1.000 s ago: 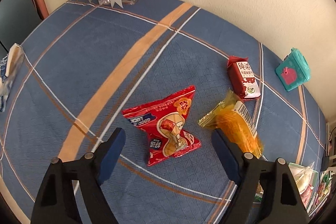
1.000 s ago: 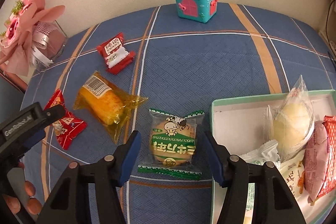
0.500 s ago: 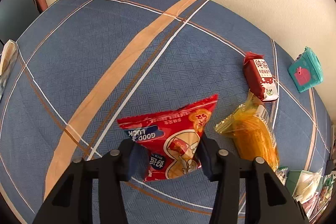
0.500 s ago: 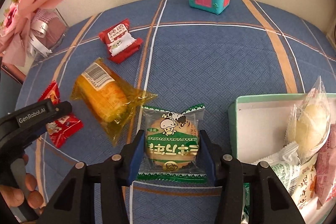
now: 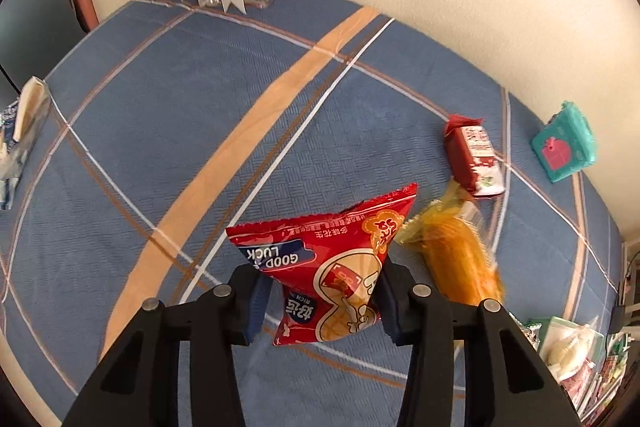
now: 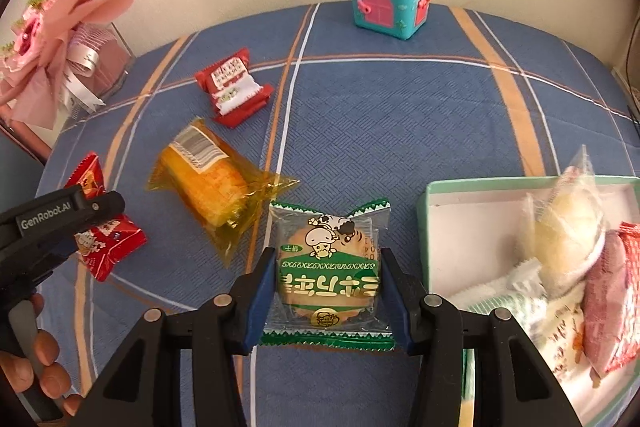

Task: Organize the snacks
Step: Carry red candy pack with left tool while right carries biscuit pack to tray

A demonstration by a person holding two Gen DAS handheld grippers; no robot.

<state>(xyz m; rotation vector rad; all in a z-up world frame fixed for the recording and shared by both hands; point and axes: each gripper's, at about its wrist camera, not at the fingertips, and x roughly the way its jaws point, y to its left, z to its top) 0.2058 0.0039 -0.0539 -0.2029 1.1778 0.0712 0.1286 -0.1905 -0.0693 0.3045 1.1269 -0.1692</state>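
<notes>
My left gripper [image 5: 320, 291] is shut on a red peanut snack bag [image 5: 332, 267] and holds it a little above the blue cloth; the bag also shows in the right wrist view [image 6: 100, 227]. My right gripper [image 6: 328, 287] is shut on a green-edged cookie packet [image 6: 328, 267], which looks just off the cloth. A yellow cake packet [image 6: 212, 183] and a small red snack packet [image 6: 234, 93] lie on the cloth. A green-rimmed box [image 6: 500, 183] at the right holds several snacks.
A teal toy chest [image 6: 390, 1] stands at the back by the wall. A pink bouquet in a glass vase [image 6: 60, 55] stands at the back left. A blue-white packet [image 5: 20, 139] lies at the cloth's left edge.
Both grippers closed on their packets. The left one has lifted the red bag off the cloth. The right one has gripped the cookie packet.
</notes>
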